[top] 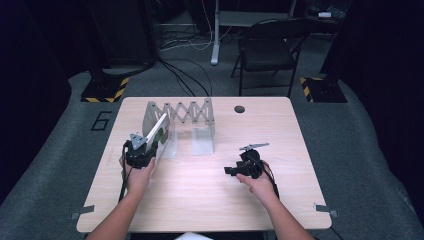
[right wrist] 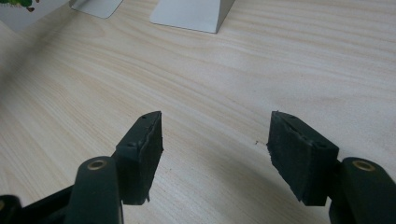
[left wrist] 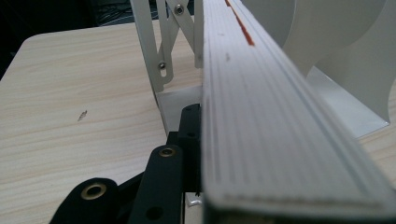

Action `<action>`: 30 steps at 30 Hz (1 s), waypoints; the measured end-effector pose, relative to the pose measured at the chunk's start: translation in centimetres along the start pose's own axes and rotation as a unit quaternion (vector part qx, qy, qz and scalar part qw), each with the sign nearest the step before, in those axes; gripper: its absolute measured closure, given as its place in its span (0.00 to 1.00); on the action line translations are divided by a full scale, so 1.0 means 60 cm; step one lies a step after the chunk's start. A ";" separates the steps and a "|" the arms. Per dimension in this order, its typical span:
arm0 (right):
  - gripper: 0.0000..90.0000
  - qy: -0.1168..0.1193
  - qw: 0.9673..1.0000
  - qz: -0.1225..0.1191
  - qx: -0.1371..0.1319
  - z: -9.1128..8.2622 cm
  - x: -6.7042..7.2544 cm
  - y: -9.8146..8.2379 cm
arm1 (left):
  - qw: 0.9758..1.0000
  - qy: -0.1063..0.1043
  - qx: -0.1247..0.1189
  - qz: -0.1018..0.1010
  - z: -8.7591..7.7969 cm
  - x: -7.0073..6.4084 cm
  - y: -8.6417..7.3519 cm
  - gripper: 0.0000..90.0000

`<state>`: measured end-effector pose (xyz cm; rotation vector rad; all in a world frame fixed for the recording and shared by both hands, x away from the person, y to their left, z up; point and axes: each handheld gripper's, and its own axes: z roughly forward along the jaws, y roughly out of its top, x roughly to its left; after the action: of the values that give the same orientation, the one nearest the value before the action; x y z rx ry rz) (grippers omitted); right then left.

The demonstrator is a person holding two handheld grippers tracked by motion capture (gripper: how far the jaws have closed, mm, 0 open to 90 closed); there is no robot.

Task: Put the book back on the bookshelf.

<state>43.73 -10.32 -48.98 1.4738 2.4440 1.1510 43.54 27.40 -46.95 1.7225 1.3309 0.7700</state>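
Resting on the worktop [top: 200, 200] toward its far edge is a white expanding rack [top: 186, 112], lattice back and upright dividers; all positions below are given from this rack.

Book [top: 159, 131]: thin, white, pale cover, held tilted at the rack's left end, its far end leaning in beside the leftmost divider. In the left gripper view the book's [left wrist: 261, 116] page edge runs up toward the lattice [left wrist: 161, 56], with a curved divider [left wrist: 336, 51] just to its right. Whether its lower end touches the rack base cannot be told.

Left hand-held gripper [top: 139, 155]: clenched on the book's near end, in front of the rack's left end.

Right hand-held gripper [top: 246, 167]: released, jaws wide apart with bare worktop between them, in front of and right of the rack, well apart from it.

Judgement: the step looks like seating the book in the left slot. To do it well, square the book's edge to the divider, bring it upright, lower it until it bears on the base, then let go.

Room: the left slot is tight against the lattice; open worktop lies in front and to the right. The rack could slide; the free gripper could brace it.
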 end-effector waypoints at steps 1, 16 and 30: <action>0.39 -0.001 1.000 0.006 -0.001 0.000 0.001 -0.001 | 1.000 -0.001 0.001 -0.002 0.002 0.000 0.001 0.84; 0.39 -0.008 1.000 0.022 0.002 -0.011 -0.002 -0.010 | 1.000 -0.004 0.022 -0.015 0.022 0.002 -0.002 0.83; 0.39 -0.015 0.999 0.028 0.000 -0.022 -0.010 -0.019 | 1.000 0.001 0.018 -0.013 0.036 -0.004 -0.001 0.80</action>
<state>42.66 -11.82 -48.94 1.5576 2.3972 1.1296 45.25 26.69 -48.04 1.7304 1.3736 0.7372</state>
